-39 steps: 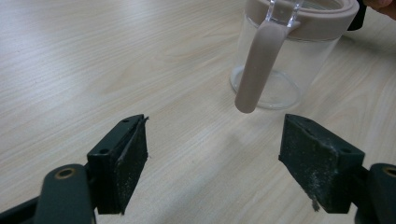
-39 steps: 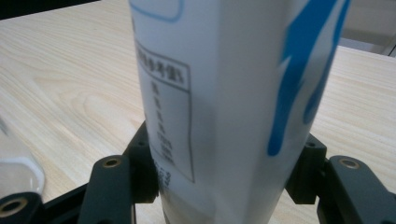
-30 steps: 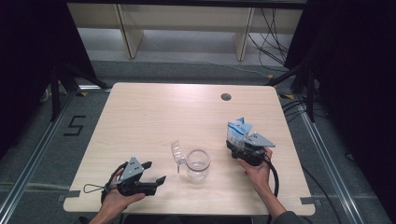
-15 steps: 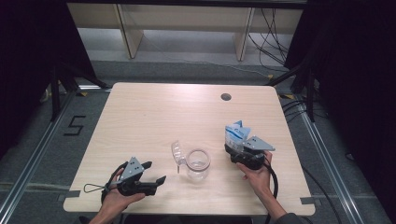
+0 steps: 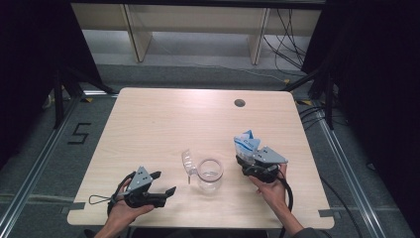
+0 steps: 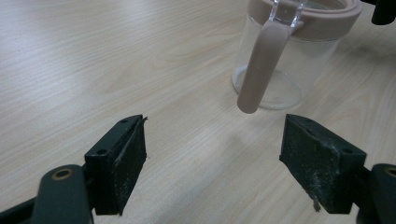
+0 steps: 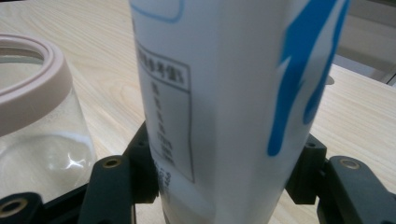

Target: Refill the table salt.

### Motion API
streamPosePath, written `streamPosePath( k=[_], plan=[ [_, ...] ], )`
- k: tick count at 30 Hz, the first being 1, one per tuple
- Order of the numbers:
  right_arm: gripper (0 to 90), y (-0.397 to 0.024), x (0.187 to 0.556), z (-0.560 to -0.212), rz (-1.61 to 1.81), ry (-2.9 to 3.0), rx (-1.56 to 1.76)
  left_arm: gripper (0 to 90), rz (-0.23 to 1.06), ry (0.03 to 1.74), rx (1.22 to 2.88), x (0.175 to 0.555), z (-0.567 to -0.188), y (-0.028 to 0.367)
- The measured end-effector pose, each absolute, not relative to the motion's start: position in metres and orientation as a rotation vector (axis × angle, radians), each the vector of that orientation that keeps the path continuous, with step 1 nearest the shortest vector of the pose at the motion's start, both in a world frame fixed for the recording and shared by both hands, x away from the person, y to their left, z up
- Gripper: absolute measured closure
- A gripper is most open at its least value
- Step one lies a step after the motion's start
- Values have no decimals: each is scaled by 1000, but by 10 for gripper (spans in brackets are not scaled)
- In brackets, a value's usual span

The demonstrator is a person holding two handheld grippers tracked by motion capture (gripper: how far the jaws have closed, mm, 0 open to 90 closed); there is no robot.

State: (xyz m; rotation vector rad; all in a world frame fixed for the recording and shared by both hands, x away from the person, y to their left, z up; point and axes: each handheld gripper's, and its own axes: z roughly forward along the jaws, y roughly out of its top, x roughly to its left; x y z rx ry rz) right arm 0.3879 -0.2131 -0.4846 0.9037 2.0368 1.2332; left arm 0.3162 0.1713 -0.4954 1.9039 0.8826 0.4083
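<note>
Up close, the right gripper (image 7: 224,196) clamps its jaws on a white-and-blue carton (image 7: 233,93) with printed text. The left gripper (image 6: 215,168) shows open jaws facing the jar (image 6: 299,46) and its pink rim.

A dark numeral "5" (image 5: 79,134) is marked on the grey floor (image 5: 44,163) to the left of the light wooden tabletop (image 5: 163,119).

The white carton with blue markings (image 7: 224,93) carries a black-framed box of small print (image 7: 166,126) on one side face, seen in the right gripper view; the lines run sideways and are too blurred to read. Above it sits part of a blue rounded outline (image 7: 156,10), with no letters legible. The broad blue shapes (image 7: 303,70) on the adjoining face form no readable word.
</note>
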Motion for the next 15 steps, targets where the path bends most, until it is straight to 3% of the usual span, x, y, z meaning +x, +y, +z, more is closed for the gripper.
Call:
streamPosePath(
  k=[15],
  plan=[
    [431, -208, 372, -478, 1098, 2046, 720, 220, 397, 892, 1902, 317, -496, 172]
  ],
)
